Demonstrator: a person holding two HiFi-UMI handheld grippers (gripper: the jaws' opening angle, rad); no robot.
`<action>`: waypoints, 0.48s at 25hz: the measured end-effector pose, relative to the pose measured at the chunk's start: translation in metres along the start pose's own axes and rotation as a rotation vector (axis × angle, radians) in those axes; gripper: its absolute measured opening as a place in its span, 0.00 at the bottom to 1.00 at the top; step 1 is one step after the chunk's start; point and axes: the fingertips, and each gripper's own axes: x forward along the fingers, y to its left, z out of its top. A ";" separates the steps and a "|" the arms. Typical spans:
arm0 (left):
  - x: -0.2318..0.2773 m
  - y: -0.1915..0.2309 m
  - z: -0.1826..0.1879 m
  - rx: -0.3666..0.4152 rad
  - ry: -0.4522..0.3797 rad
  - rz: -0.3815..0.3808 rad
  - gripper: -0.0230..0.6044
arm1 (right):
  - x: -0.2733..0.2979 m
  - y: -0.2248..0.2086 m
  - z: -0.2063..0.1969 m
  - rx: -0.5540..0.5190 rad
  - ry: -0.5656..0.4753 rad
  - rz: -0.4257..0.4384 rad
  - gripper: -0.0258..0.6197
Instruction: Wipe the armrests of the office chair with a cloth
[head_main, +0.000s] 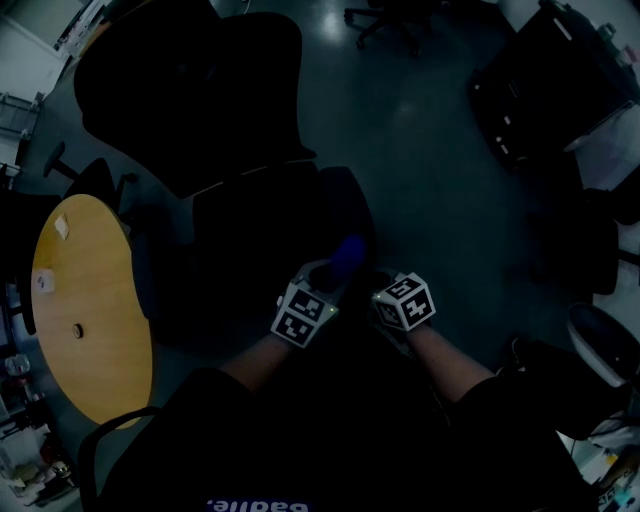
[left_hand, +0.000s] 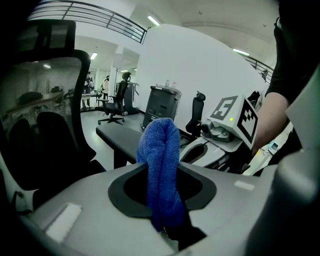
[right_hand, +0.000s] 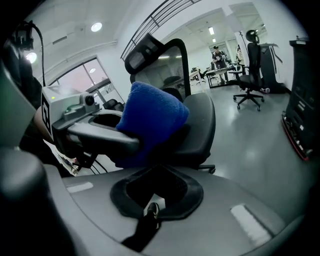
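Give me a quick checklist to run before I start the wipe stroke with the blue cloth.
1. Cloth gripped: ok. The blue cloth is clamped between the jaws of the left gripper, with its folded end sticking out ahead.
2. Other gripper free: ok. The right gripper is shut, with nothing between its jaws.
3. Cloth touching the armrest: cannot tell. The armrest shows just behind the cloth, but the contact is hidden.
4. Armrest top free of things: ok, as far as the left gripper view shows.
5. Head view usable for guiding: not ok. It is too dark to make out the armrest.
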 end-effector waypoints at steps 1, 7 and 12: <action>-0.002 -0.004 -0.002 0.006 0.006 -0.013 0.23 | 0.000 0.001 0.001 0.009 -0.011 -0.005 0.04; -0.014 -0.017 -0.003 0.041 0.027 -0.098 0.24 | 0.002 0.004 0.003 0.096 -0.079 -0.033 0.04; -0.024 0.044 0.038 0.109 -0.016 -0.034 0.24 | 0.010 0.013 0.006 0.161 -0.134 -0.018 0.04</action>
